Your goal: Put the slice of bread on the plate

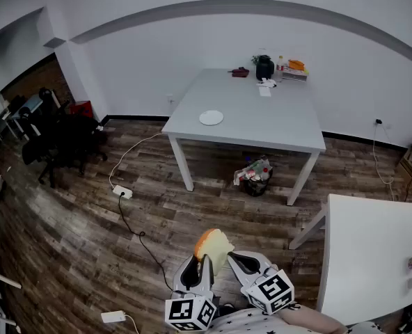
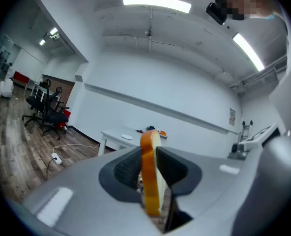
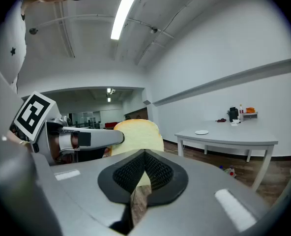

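Left claw [image 1: 202,266] near-level around bread [image 1: 215,245]

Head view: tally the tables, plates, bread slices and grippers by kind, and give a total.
Tables: 2 (grey table, white table)
Plates: 1 (plate on the grey table)
Bread slices: 1 (slice of bread, clamped in the left gripper)
Grippers: 2 (left gripper, right gripper)
Total: 6

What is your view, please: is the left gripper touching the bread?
Touching: in the left gripper view, the left gripper clamps the bread between its pads.
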A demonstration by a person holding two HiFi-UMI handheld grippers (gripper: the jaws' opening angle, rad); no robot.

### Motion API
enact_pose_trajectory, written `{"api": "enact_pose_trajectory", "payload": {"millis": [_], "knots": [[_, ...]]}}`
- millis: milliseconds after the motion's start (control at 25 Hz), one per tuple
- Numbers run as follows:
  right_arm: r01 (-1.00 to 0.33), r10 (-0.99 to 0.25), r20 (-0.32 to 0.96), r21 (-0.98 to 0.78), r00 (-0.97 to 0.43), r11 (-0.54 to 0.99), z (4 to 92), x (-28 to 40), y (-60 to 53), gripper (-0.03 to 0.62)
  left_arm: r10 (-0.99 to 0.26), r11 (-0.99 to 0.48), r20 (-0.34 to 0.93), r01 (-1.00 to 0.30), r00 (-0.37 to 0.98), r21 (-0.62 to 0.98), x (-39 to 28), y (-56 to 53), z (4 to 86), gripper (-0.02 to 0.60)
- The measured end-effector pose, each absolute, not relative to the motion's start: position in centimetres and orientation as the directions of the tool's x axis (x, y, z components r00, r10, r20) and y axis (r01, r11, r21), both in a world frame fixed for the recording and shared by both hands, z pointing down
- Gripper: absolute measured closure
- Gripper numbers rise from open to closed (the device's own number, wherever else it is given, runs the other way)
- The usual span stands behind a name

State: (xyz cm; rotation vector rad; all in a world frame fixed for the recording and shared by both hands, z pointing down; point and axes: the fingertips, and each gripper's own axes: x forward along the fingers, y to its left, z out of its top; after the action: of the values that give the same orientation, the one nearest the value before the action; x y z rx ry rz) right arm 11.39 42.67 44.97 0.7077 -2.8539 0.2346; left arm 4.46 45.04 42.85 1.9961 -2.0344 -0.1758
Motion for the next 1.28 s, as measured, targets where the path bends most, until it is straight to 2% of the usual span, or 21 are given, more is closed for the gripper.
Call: {"api": "enact_pose_trajectory", "payload": {"millis": [640, 1280], "knots": [[-0.478, -0.432, 0.280, -0.118, -0.857, 0.870, 47.1, 6.7, 37.4, 0.595, -0.988, 0.063, 0.156, -0.952, -0.016, 0.299, -0.9, 39.8, 44.7, 0.485], [-0.409, -0.386, 0.225, -0.064, -0.894, 0.910, 44.3, 0.8, 15.0, 0.595, -0.987, 0.138, 0.118, -0.942, -0.107, 0.305, -7.0, 19.1, 43.1, 0.486]]}}
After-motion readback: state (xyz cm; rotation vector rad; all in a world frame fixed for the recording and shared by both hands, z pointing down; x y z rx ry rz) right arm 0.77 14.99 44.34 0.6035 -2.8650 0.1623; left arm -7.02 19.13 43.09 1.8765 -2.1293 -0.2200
